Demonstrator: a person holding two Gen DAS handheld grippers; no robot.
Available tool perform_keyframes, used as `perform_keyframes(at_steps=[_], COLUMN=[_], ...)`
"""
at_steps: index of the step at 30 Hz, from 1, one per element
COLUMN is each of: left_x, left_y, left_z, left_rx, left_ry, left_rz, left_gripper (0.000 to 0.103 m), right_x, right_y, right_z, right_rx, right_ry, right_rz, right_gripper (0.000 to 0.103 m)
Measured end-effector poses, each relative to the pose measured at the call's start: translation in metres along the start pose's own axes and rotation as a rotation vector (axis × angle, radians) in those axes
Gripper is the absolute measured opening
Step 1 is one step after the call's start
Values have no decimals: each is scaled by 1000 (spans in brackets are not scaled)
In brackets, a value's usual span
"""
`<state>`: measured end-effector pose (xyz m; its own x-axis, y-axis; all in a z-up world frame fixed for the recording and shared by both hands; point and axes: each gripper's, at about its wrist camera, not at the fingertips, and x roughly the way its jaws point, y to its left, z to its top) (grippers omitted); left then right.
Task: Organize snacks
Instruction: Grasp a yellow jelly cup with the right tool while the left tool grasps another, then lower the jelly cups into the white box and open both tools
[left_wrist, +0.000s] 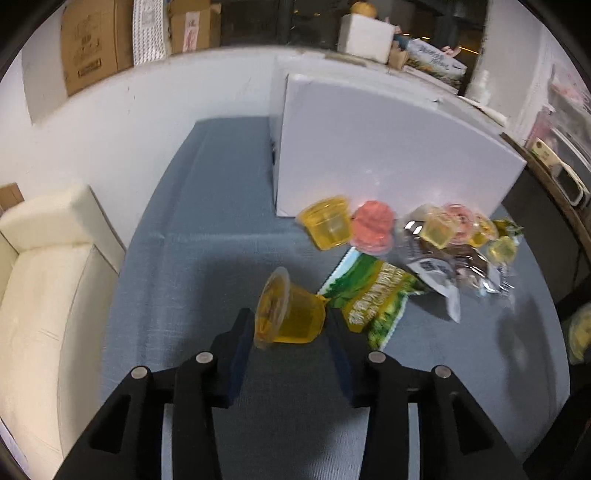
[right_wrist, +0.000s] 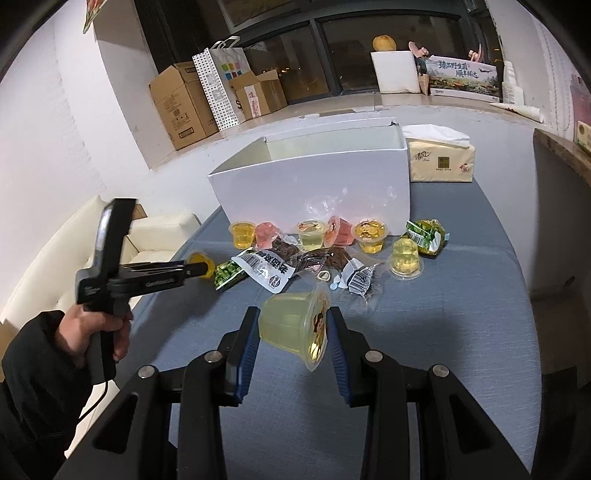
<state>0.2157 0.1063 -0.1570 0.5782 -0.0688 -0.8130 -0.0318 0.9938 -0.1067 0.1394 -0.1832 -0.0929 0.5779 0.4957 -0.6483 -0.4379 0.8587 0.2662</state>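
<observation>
Both tools are black plastic. The left gripper has two long arms with round silver screws on top, and each finger has a dark blue pad on its inner side. The right gripper looks the same, with silver screws and blue ridged pads. From the right camera, the left tool shows a pistol-style handle, small white writing on its side, and a thin black cable below. The person's hand has bare skin and a black sleeve.
</observation>
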Motion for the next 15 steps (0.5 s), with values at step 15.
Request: perform_keyframes(at_steps=[15], left_x=[-38], left_y=[-11], left_z=[5], left_rx=[53], left_ry=[-106], left_rz=[-70], left_gripper=[36], right_x=[1], right_y=[7], right_z=[22], right_rx=[-29], right_ry=[-28], right_rz=[26], right_gripper=[39])
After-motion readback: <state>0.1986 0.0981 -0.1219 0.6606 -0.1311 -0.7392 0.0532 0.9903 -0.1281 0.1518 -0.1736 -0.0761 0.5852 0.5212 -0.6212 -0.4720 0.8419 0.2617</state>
